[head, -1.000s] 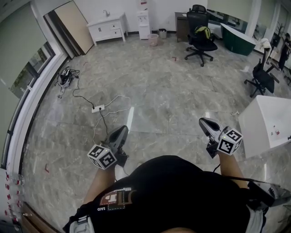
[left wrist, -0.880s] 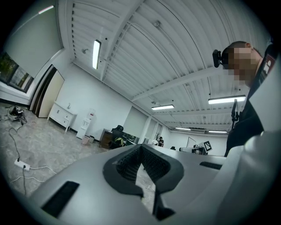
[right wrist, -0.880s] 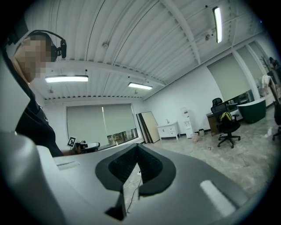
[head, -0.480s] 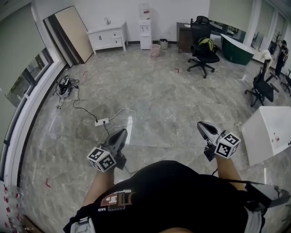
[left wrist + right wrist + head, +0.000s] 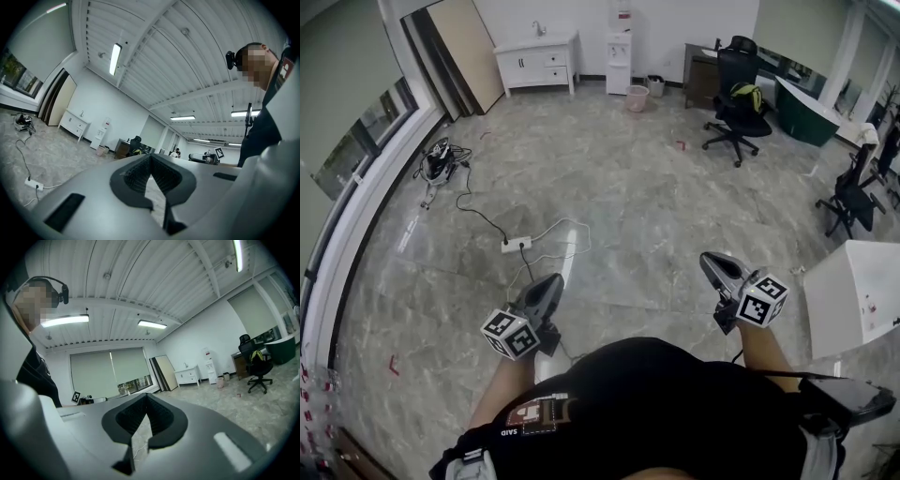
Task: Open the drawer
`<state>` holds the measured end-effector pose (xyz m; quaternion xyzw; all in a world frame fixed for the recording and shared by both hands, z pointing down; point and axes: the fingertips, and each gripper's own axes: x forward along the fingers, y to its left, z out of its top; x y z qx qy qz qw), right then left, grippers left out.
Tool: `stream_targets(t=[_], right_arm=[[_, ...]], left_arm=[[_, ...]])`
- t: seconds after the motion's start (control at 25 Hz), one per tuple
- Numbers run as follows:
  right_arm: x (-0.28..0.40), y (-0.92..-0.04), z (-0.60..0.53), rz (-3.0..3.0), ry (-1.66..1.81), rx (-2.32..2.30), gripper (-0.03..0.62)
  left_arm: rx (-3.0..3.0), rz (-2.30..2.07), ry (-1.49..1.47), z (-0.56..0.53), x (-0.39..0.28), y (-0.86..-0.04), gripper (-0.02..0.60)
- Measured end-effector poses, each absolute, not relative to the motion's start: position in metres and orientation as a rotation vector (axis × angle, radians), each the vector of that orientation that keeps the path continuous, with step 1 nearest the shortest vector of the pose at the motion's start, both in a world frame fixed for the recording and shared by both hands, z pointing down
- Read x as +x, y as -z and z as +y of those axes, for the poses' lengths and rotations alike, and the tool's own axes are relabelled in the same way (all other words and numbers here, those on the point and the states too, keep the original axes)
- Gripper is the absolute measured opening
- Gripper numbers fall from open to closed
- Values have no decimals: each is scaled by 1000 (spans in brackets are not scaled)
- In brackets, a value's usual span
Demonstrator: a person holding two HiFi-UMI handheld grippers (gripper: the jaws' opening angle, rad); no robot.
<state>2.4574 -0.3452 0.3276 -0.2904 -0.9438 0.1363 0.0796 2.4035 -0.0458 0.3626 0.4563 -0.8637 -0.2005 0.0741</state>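
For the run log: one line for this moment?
left gripper: shut, empty | right gripper: shut, empty | white cabinet: across room, untouched

No words or numbers can be read. Black-and-white square markers are carried on the cubes of the left gripper (image 5: 551,283) and the right gripper (image 5: 709,263). Print on the shirt patch (image 5: 539,411) cannot be made out.
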Motion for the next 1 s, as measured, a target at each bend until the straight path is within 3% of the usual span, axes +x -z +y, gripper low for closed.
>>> stream_targets(t=[0.28, 0.64, 1.0], right_arm=[[2398, -339, -357, -2759, -507, -1003, 2], [2296, -328, -471, -2738, -562, -1085, 2], [2251, -352, -544, -2700, -570, -1130, 2]], left_arm=[[1296, -2643, 555, -68, 2367, -356, 0], [1166, -2742, 592, -157, 2302, -343, 0], [1191, -2744, 519, -249, 2261, -336, 0]])
